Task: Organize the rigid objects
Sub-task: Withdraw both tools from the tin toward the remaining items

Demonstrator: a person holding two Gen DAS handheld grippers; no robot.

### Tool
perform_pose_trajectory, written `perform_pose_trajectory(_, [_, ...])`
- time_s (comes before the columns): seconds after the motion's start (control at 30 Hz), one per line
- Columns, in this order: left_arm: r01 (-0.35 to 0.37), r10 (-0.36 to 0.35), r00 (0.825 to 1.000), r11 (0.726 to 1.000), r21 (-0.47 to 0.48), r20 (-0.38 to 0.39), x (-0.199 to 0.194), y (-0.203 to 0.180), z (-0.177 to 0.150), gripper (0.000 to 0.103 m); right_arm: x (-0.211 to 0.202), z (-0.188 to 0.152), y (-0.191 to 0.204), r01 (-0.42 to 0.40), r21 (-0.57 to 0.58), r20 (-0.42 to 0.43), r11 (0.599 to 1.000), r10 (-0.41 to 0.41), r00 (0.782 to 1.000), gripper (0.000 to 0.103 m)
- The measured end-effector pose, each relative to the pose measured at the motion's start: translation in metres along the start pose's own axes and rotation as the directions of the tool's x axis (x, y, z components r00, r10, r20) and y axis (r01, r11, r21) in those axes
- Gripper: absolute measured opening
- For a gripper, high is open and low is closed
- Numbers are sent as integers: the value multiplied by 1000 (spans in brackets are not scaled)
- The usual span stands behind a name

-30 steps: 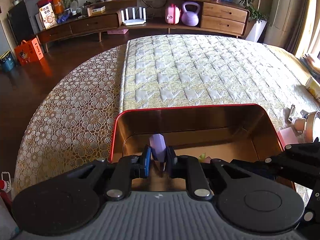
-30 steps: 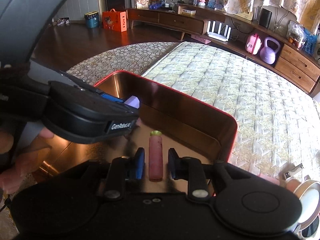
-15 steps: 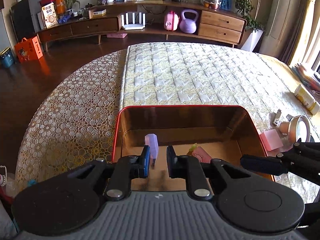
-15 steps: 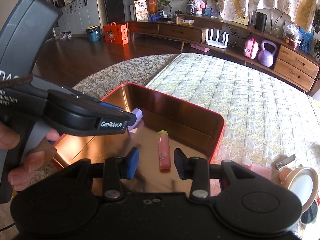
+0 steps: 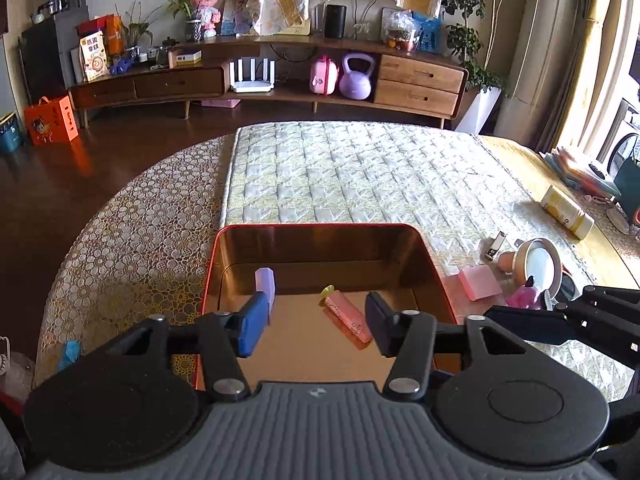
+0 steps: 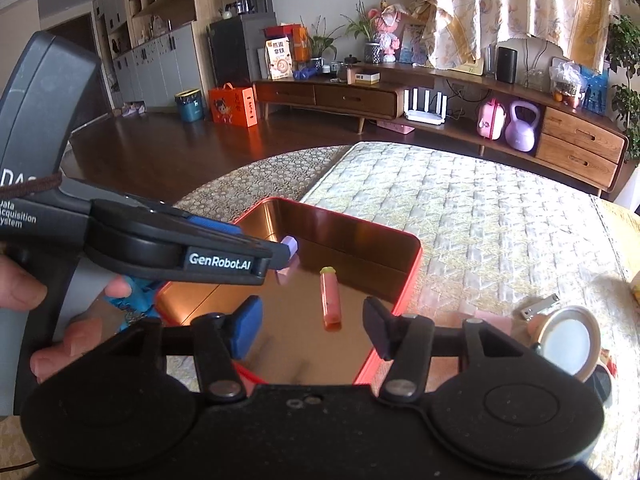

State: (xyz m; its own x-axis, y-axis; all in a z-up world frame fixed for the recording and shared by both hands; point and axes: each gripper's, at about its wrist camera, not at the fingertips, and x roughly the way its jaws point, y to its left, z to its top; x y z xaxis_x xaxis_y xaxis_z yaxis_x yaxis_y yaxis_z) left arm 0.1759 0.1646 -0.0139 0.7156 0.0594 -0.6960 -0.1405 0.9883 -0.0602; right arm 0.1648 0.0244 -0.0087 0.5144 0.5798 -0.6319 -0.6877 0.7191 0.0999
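Observation:
A red-rimmed metal tin (image 5: 316, 227) (image 6: 412, 268) sits on the quilted bed. On its floor a lilac block (image 5: 265, 281) (image 6: 291, 245) stands upright at the left. A pink tube with a yellow-green cap (image 5: 346, 314) (image 6: 331, 298) lies near the middle. My left gripper (image 5: 314, 326) hovers above the tin's near side; its jaws are opening and no pad presses on anything. My right gripper (image 6: 310, 330) hangs above the near rim, jaws opening too, with the pink tube lying free beyond them. The left gripper (image 6: 276, 258) also shows from the side in the right wrist view.
To the right of the tin lie a pink eraser-like block (image 5: 478, 284), a nail clipper (image 5: 495, 243) (image 6: 540, 307), a round mirror (image 5: 538, 264) (image 6: 568, 342) and a yellow-white tube (image 5: 566, 211). A low wooden cabinet (image 5: 280, 80) stands beyond the bed.
Both grippers let go and opened: the lilac block and the pink tube now rest on the tin floor. Both grippers drew back and rose, so the tin looks smaller.

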Motion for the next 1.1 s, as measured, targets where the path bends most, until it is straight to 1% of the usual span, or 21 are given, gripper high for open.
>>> perform_pose_trajectory(0.03, [-3,3,1000,1000,10,14,-5,-4,-1,61,-5,-2,-2,0,9,9,1000,0,1000,58])
perform_pose_trajectory(0.1, [-7,6,1000,1000,21,28,-14,-11,-4,61,-16,-6,-7,0,28,28,1000,-1,1000,65])
perform_pose_trajectory(0.17, [6,-6,999,1000,14,35,-20,-17,-7,61,-26,-10,-13,-1,52,42,999,-1,999,67])
perform_pose_trajectory(0.23, [10,-11,999,1000,12,44,-26,-24,-10,61,-36,-16,-19,0,78,59,997,-5,998,73])
perform_pose_trajectory(0.3, [16,-17,998,1000,17,57,-33,-32,-14,64,-47,-23,-25,9,99,73,995,-16,997,79])
perform_pose_trajectory(0.37, [27,-28,997,1000,16,68,-38,-40,-17,70,-57,-30,-31,24,115,84,993,-34,996,84])
perform_pose_trajectory(0.4, [34,-35,997,999,11,71,-41,-45,-19,70,-62,-35,-35,34,125,90,992,-45,995,87])
perform_pose_trajectory(0.53, [64,-64,995,998,11,82,-48,-63,-24,70,-75,-51,-51,42,173,93,984,-59,994,91])
perform_pose_trajectory(0.63, [84,-85,993,996,21,85,-50,-78,-29,70,-85,-65,-63,66,193,100,979,-86,991,95])
perform_pose_trajectory(0.7, [97,-99,991,995,27,84,-51,-88,-32,73,-91,-72,-67,81,206,106,975,-104,989,100])
perform_pose_trajectory(0.83, [117,-119,989,993,34,86,-51,-106,-39,77,-101,-82,-76,96,219,120,971,-125,985,102])
perform_pose_trajectory(0.87, [122,-125,988,992,36,86,-51,-110,-40,81,-104,-84,-78,102,220,122,970,-131,984,102])
perform_pose_trajectory(0.9, [127,-130,988,991,35,89,-51,-115,-42,82,-105,-86,-79,107,221,123,969,-137,983,102])
perform_pose_trajectory(1.1, [140,-142,984,990,31,106,-44,-137,-50,83,-109,-102,-94,137,229,119,964,-167,979,103])
